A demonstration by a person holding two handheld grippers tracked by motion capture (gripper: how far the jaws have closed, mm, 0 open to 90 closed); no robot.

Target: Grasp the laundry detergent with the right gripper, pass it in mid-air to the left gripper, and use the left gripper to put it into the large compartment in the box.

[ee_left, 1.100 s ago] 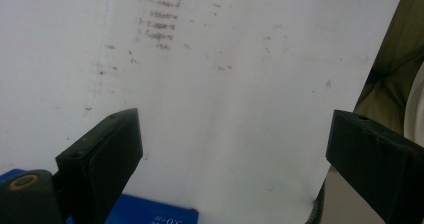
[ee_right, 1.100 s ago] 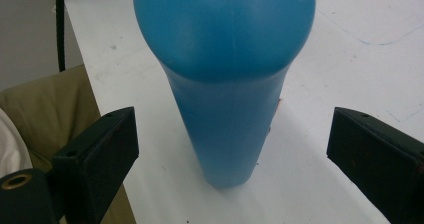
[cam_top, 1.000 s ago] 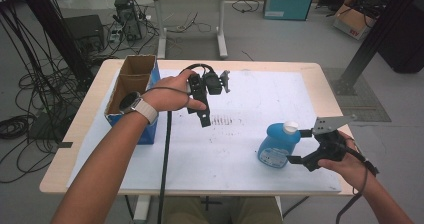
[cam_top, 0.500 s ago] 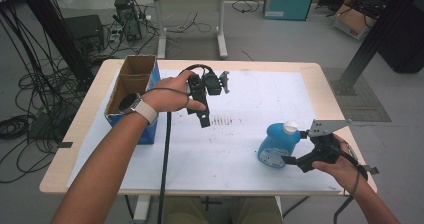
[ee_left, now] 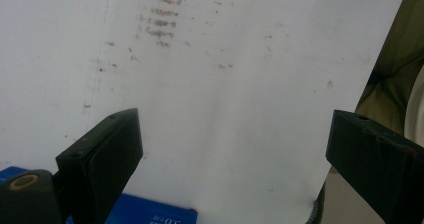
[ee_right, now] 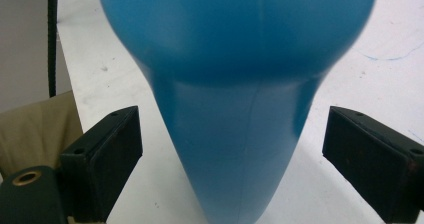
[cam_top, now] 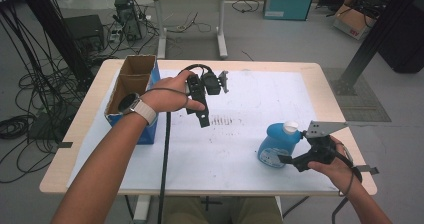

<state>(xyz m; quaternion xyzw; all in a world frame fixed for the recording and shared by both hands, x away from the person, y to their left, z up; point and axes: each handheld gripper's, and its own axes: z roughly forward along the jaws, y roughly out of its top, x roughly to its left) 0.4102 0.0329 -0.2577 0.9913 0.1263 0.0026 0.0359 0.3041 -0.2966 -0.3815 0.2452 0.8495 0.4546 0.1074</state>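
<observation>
Since a second ago my right tongs (cam_top: 286,159) have slid in around the blue bottle (cam_top: 274,143), just closing a little but still wide, pads clear; it stands upright at the tabletop's (cam_top: 305,74) near right; left tongs (cam_top: 202,111) hang wide, well apart

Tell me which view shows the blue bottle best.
The high view: the whole bottle with its white cap stands on the table's near right, the right claw at its side. The right gripper view gives a blurred close-up of the blue body between open jaws, untouched. The left gripper view faces the white mat.
</observation>
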